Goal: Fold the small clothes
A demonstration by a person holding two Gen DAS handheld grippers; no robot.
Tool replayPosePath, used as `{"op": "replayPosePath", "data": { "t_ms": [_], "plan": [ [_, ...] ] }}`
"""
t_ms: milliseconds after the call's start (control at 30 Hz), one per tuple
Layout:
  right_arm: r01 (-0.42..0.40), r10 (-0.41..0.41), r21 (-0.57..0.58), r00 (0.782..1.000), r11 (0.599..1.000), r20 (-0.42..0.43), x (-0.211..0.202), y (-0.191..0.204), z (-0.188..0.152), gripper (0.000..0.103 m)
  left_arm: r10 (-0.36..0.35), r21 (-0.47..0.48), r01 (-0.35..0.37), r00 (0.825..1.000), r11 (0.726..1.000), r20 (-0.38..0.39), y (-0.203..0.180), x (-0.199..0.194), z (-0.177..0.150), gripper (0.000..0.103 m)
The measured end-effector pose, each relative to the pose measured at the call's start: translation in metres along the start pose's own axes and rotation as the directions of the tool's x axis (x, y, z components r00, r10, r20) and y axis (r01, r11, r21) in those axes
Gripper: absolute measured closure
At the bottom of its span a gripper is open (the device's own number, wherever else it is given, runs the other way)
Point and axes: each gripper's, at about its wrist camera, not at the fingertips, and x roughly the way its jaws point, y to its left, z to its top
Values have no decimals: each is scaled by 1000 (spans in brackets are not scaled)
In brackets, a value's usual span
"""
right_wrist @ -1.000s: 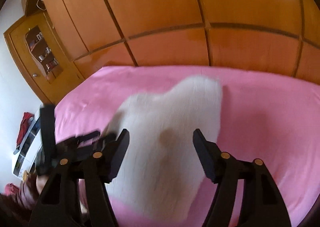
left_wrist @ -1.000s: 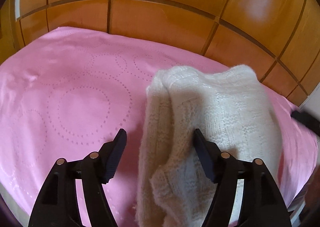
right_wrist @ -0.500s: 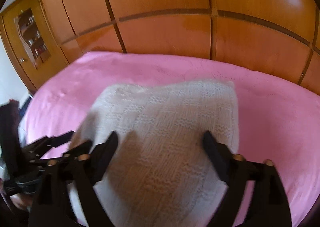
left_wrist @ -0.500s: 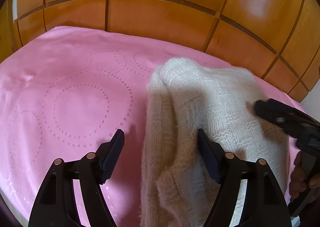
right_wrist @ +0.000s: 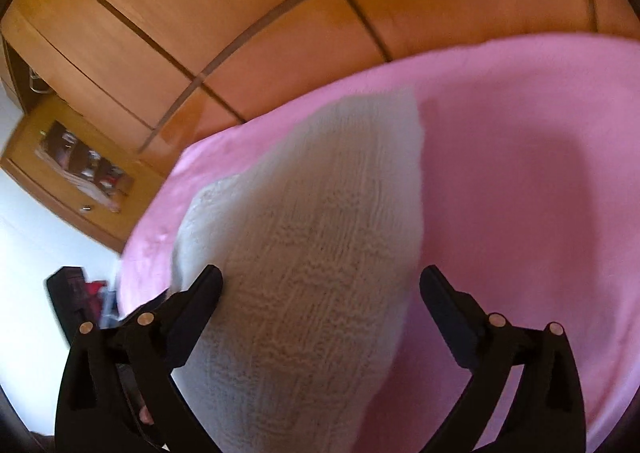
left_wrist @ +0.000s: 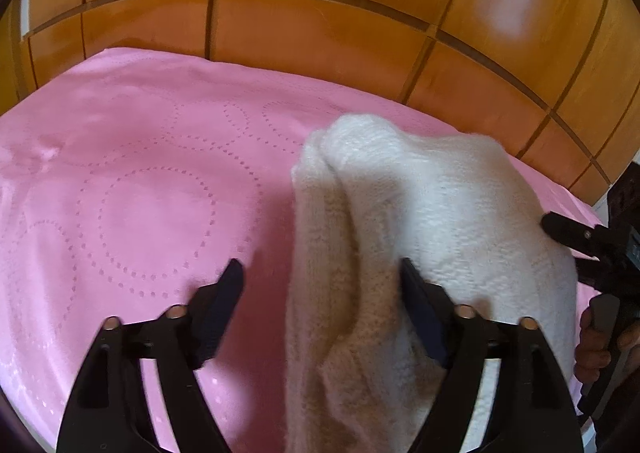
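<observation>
Each camera sits behind its hand-held gripper, facing forward and downward, close to the bed [left_wrist: 132, 181] – both views share the white knit garment [left_wrist: 432, 213] [right_wrist: 320, 237] and wooden wardrobe panels [left_wrist: 320, 21].

Cream knit [left_wrist: 432, 205], pink dotted-circle bedspread [left_wrist: 152, 181]

Warm daylight, glare on wood panels [left_wrist: 504, 9], fisheye bending, right view motion-blurred

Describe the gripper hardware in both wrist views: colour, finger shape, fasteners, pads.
Both match. Left gripper and right gripper are matte black, each with two angular fingers that taper forward to flat, dark pads. Each finger carries two round, pale pin heads. The left view's right edge shows more black hardware of the right gripper, with a grey lever. No cables or sleeves visible.
</observation>
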Motion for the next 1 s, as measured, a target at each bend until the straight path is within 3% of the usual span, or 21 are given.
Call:
{"op": "replayPosePath", "data": {
  "t_ms": [133,233,300,367,400,467,567,733,833,900,1000],
  "plan": [
    [-115,117,44,992,992,-53,16,-12,-2,3,-90,-58,89,996,994,-18,19,8,-4,16],
    [-123,123,7,988,992,-92,29,-1,-1,3,-181,-95,178,983,979,-16,32,14,-9,16],
    [-97,94,-20,990,995,-108,37,9,-1,10,-236,-105,234,972,966,-7,37,16,-11,26],
    [-71,67,-40,993,997,-93,35,18,-1,23,-339,-134,335,941,933,-11,41,17,-12,58],
    [-61,57,-50,995,997,-78,31,23,-1,32,-396,-161,389,918,907,-10,43,18,-12,60],
    [-40,36,-97,998,994,-44,13,37,-5,40,-428,-167,422,904,891,-4,42,16,-13,70],
    [-23,25,-162,1000,987,5,-12,53,-13,44,-474,-171,468,881,867,12,33,8,-12,73],
    [34,-9,-178,991,983,136,-74,47,-17,46,-544,-90,540,839,837,-24,-24,3,-2,73],
    [90,-56,-146,974,985,220,-120,23,-15,46,-592,-6,593,802,805,-77,-89,8,12,74],
    [138,-106,-94,953,986,284,-158,-6,-15,46,-620,52,628,776,777,-114,-135,13,22,74],
    [203,-190,-3,920,979,344,-200,-48,-18,46,-625,143,648,761,748,-176,-206,26,30,74]
  ]
}}
